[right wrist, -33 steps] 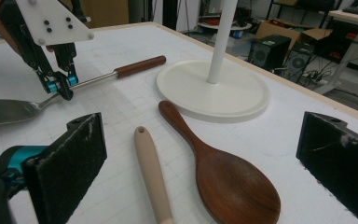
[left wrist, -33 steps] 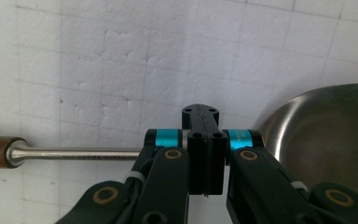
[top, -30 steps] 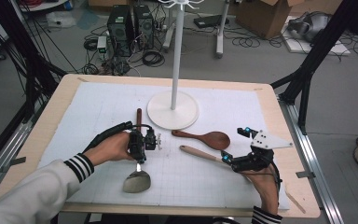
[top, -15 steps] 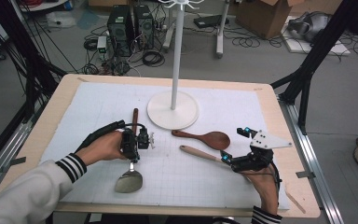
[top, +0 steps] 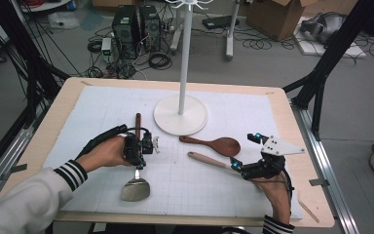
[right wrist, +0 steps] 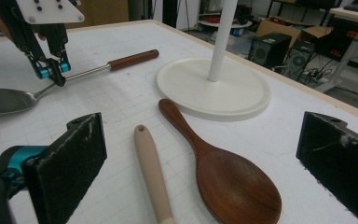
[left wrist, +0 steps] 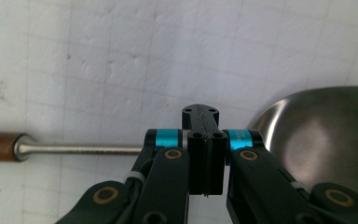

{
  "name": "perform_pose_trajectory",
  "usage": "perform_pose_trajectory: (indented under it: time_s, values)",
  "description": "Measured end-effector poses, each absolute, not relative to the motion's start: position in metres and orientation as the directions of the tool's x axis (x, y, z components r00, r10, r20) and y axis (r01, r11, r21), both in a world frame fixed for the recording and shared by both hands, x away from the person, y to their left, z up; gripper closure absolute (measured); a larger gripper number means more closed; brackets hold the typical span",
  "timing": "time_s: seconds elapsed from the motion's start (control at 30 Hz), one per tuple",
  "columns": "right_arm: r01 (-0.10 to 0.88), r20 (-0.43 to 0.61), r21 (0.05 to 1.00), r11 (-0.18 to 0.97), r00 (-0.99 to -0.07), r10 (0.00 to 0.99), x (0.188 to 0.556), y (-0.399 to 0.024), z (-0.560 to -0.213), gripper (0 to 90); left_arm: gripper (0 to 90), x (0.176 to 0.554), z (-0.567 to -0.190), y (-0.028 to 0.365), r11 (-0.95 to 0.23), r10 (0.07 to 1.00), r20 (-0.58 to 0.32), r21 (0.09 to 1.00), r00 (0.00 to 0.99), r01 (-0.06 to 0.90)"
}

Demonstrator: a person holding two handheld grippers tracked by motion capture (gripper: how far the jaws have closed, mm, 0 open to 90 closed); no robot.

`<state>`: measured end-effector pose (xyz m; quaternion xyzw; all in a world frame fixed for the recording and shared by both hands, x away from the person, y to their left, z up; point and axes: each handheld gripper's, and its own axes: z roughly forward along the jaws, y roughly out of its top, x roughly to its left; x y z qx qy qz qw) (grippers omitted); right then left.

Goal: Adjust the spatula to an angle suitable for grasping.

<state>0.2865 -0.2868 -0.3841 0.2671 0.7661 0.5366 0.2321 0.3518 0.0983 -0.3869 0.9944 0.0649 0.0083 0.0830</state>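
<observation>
High view puts the steel spatula with a thin metal shank and brown wooden handle (top: 136, 183) at lower centre-left of the frame, on the white gridded mat (top: 102, 112), its blade towards the bottom edge. The left gripper (top: 137, 165) is clamped on the shank just above the blade; the left gripper view shows the jaws pressed together around the rod (left wrist: 84, 149). I judge the spatula stiff, fairly light and blade-heavy, the polished rod slippery and apt to swivel; a hold nearer the wooden handle (right wrist: 133, 59) would likely grip better. The right gripper (top: 238, 165) rests with jaws spread wide, holding nothing, beside the pale wooden utensil handle (right wrist: 151, 175) and dark wooden spoon (right wrist: 223, 179).
</observation>
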Motion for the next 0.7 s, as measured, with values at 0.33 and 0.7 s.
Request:
perform_pose_trajectory:
  time_s: [0.33,0.7]
  values:
    - [0.163,-0.065,0.946,0.281,-0.753,0.655,0.287,-0.286,-0.384,0.7,90.0,0.353,-0.396,0.087,-0.985,0.119,0.005,0.127,0.993,0.117]
    - [0.167,-0.06,0.946,0.279,-0.754,0.654,0.286,-0.287,-0.384,0.7,90.0,0.354,-0.401,0.094,-0.988,0.136,0.012,0.073,0.991,0.134]
